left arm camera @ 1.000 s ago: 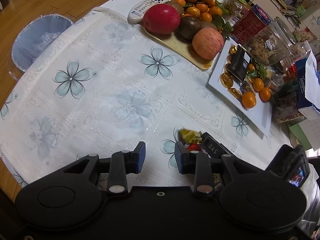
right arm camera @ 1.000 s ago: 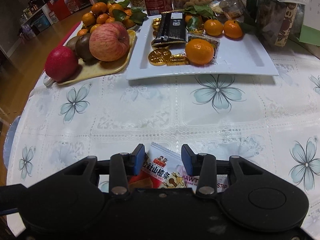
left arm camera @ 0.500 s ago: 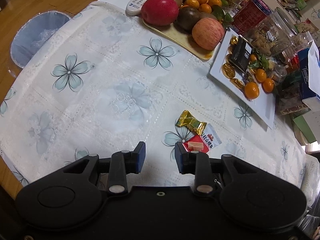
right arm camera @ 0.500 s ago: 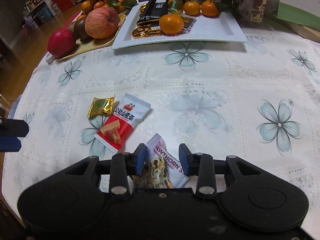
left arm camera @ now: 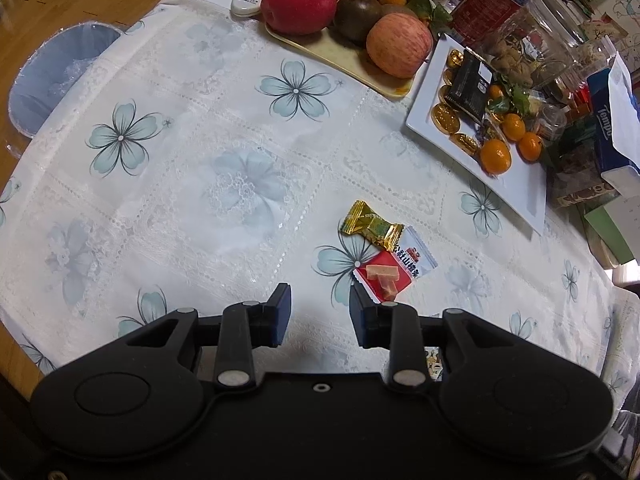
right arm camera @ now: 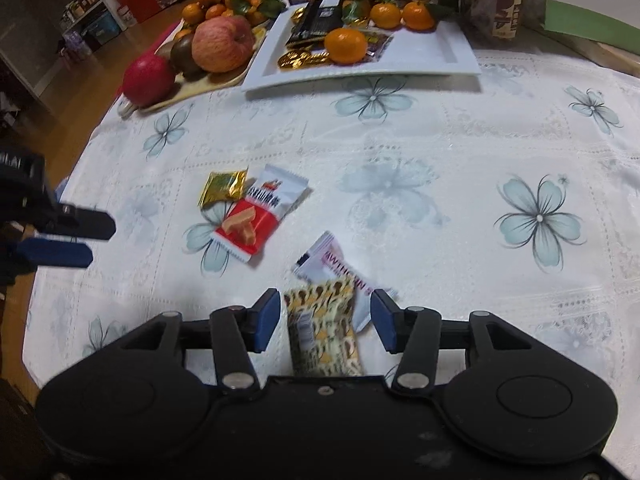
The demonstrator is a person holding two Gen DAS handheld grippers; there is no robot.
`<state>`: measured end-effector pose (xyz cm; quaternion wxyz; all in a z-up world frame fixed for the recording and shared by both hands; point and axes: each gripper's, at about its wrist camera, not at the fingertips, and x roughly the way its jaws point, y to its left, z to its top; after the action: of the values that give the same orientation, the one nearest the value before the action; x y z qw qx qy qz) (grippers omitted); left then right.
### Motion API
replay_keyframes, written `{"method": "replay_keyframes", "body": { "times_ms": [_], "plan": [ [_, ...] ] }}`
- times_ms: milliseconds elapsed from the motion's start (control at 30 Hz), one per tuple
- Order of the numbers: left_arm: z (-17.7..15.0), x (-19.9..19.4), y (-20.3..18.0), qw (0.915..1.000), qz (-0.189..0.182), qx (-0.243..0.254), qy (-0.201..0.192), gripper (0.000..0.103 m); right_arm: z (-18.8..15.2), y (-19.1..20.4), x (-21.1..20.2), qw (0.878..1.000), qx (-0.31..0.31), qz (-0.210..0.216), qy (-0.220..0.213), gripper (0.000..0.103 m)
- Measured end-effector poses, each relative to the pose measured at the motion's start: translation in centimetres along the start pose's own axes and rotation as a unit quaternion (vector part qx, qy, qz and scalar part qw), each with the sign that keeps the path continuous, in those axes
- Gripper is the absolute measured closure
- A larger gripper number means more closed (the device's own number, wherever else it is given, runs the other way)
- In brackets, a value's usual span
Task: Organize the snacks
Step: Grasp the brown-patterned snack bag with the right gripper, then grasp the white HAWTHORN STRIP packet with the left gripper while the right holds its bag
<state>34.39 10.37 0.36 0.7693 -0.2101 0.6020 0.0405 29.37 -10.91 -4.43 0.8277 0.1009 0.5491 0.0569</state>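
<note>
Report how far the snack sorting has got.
Done: gold coins and a black packet lie on the white plate. In hand: nothing; the right gripper has just opened, pads clear of the patterned packet. Left: that, the hawthorn packet, red packet, gold candy.

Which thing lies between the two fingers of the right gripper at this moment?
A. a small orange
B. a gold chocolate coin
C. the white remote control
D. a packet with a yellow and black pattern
D: in the right wrist view the patterned packet lies on the tablecloth between the blue pads of the right gripper, whose jaws have just been opening and stand clear of it on both sides.
</note>
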Motion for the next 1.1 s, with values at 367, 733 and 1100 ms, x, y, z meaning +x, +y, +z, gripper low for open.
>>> {"method": "replay_keyframes", "body": {
  "times_ms": [367,733,1100],
  "plan": [
    [0.3,0.3,0.3,1.0000,0.000,-0.008,0.003,0.063,-2.6,2.2,1.0,0.994,-0.077,-0.073,-0.008,0.064],
    [-0.9,2.0,-1.8,0.9992,0.005,0.032,0.021,0.063,-2.0,-3.7,-2.3,1.000,0.009,-0.021,-0.010,0.068],
    [-3.4,3.2,-6.7,0.9941,-0.011,0.105,-0.022,0.063,-1.5,-7.3,-4.2,0.996,0.089,0.006,-0.008,0.068]
  ]
}}
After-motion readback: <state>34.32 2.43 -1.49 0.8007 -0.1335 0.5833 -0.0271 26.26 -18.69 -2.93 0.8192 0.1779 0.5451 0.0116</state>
